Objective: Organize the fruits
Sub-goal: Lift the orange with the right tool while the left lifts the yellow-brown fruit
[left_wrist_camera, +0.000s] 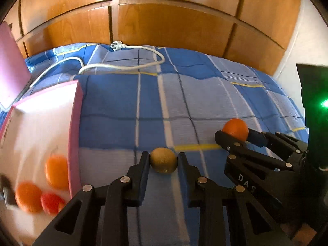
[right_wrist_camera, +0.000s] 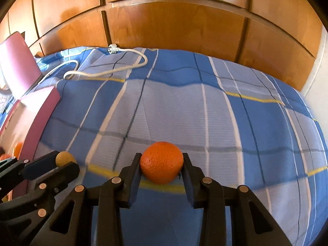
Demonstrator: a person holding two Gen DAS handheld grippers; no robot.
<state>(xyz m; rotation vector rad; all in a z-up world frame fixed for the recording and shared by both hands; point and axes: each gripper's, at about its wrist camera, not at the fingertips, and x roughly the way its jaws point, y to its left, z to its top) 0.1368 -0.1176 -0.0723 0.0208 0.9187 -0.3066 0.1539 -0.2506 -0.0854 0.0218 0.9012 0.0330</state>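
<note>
A home bedroom: a plaid bedspread (right_wrist_camera: pixel 184 106) (blue checks) before wooden wardrobe doors (right_wrist_camera: pixel 174 24).

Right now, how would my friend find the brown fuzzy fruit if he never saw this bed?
Find the blue checked bedspread with the pink box at its left. Just right of the box, the left gripper pinches a kiwi. It is the only dull brown fruit; the others are orange or red.

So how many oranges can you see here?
3. One orange sits between the right gripper fingers over the bedspread; two more lie blurred inside the pink box beside a red fruit. The box wall may hide others.
</note>
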